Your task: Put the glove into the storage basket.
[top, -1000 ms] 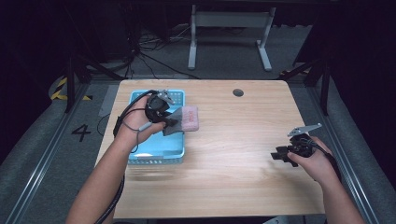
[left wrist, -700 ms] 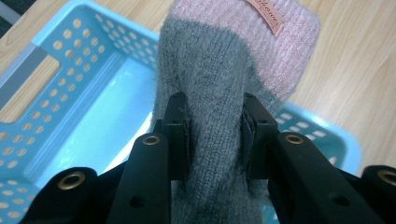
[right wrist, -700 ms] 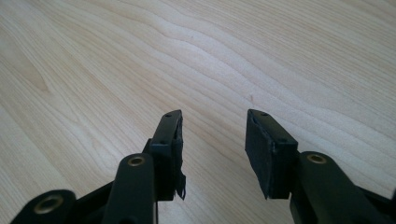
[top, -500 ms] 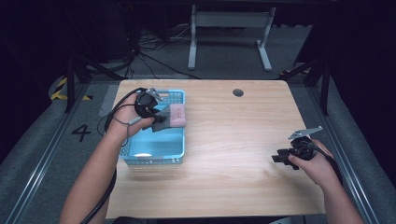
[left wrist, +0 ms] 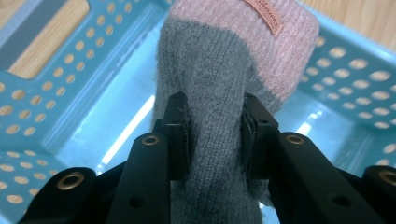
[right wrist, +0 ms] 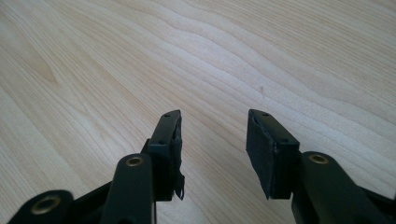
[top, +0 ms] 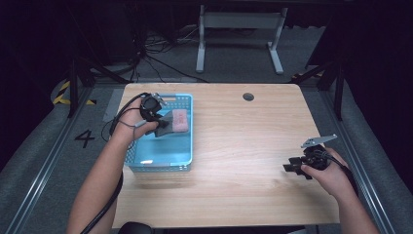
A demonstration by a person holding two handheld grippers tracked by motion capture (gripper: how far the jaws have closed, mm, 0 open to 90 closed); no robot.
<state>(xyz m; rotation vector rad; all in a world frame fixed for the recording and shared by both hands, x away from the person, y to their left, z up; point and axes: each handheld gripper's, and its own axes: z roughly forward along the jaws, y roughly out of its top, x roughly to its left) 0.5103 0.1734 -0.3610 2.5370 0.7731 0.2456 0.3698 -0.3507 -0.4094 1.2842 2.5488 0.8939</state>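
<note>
A grey and pink knitted sock [left wrist: 224, 88] with a small label is pinched between the jaws of my left gripper [left wrist: 212, 109], which is shut on its grey part. In the high view the left gripper [top: 163, 122] holds the sock [top: 179, 120] over the far right part of a light blue perforated basket [top: 146, 165] on the table's left side. My right gripper [top: 290, 168] rests low over the wooden table [top: 243, 141] near its right edge. Its jaws [right wrist: 214, 122] stand open with only bare wood between them.
The basket's inside shows a shiny blue floor [left wrist: 121, 116]. A round cable hole [top: 248, 96] sits at the table's far middle. Beyond the table are a dark floor, cables and a metal stand [top: 238, 29]. Black rails run along both table sides.
My left hand has carried the sock from above the basket's right rim leftward and down into the basket's far part. The right hand has stayed where it was.
</note>
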